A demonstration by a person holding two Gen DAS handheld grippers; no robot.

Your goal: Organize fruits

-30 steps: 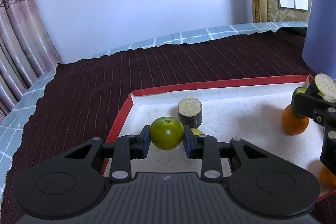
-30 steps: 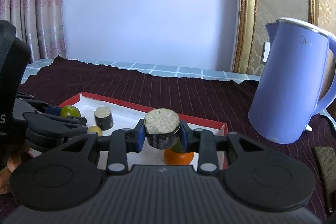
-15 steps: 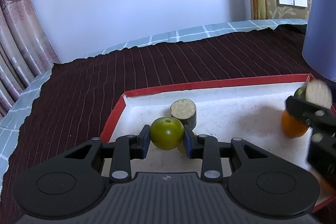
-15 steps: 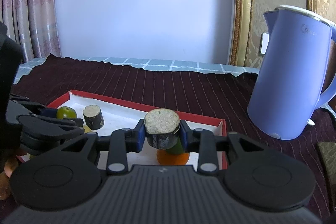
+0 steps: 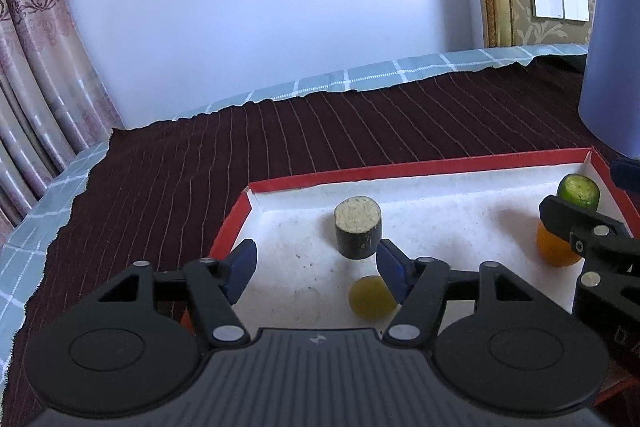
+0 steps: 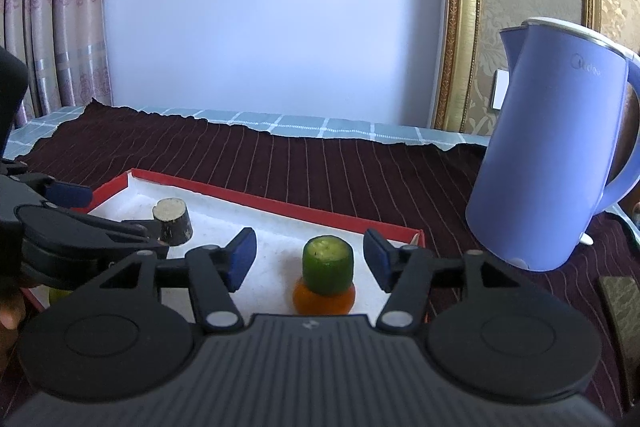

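Note:
A red-rimmed tray (image 5: 420, 169) with a white floor holds the fruit. A dark cylinder with a pale cut top (image 5: 358, 233) stands in it, with a yellow-green round fruit (image 5: 372, 297) in front. At the right, a green cut piece (image 5: 579, 190) sits on an orange (image 5: 554, 251). My left gripper (image 5: 316, 267) is open and empty over the tray's left part. My right gripper (image 6: 310, 259) is open and empty, its fingers either side of the green piece (image 6: 328, 269) on the orange (image 6: 324, 301). The dark cylinder (image 6: 173, 219) shows at the left.
A purple electric kettle (image 6: 560, 171) stands right of the tray on the dark striped cloth (image 5: 280, 147). A checked cloth edge and a white wall lie behind. Curtains hang at the left. A gold frame (image 6: 460, 27) stands at the back right.
Both grippers have opened. The left no longer holds the green round fruit and the right no longer holds the dark cylinder piece; neither is seen where it was held.

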